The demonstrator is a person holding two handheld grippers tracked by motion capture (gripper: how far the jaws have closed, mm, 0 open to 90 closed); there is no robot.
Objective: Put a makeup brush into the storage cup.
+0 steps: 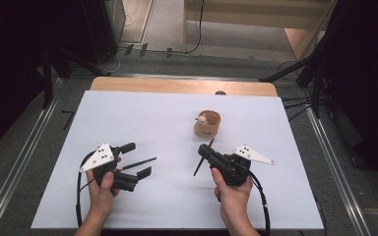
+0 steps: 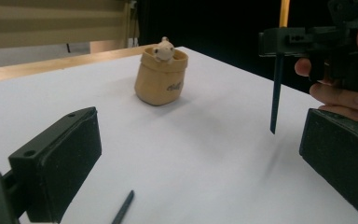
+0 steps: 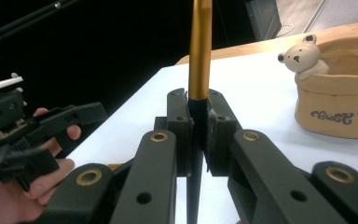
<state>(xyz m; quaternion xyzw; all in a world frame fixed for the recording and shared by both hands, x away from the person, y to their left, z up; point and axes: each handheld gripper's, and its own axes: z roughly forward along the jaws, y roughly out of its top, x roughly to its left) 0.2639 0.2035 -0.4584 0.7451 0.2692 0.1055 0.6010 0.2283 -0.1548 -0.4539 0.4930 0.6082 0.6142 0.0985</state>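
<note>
Pen (image 3: 200, 46) is clamped between the jaws of the right gripper (image 1: 205, 149), which are closed tight on it where the gold upper half meets the dark lower half. It is held nearly upright in the right gripper view. In the high view its dark tip (image 1: 198, 168) slants down toward the table (image 1: 152, 113), and in the left gripper view that tip (image 2: 275, 93) hangs clear of the surface. A second pen (image 1: 140, 162) lies flat on the table between the jaws of the left gripper (image 1: 137, 160), which stand wide apart and touch nothing. Its end (image 2: 123, 212) is seen low between the two black pads.

A tan pot (image 1: 207, 124) with a small bear (image 3: 303, 56) peeping over its rim stands just beyond the right gripper, well apart from the left one.

Both pens are judged light, thin and stiff, with smooth round barrels that could roll on the table or swivel between flat pads. A hold near the middle is advised, across the barrel, so that neither end droops. The pen already gripped is taken at about that point, and it could slide down if the grip were eased. The lying pen sits low on the table, so the pads would have to be brought right down to the surface before being closed. The pot looks soft-sided and light, and it might be tipped by a hard knock on its rim.
</note>
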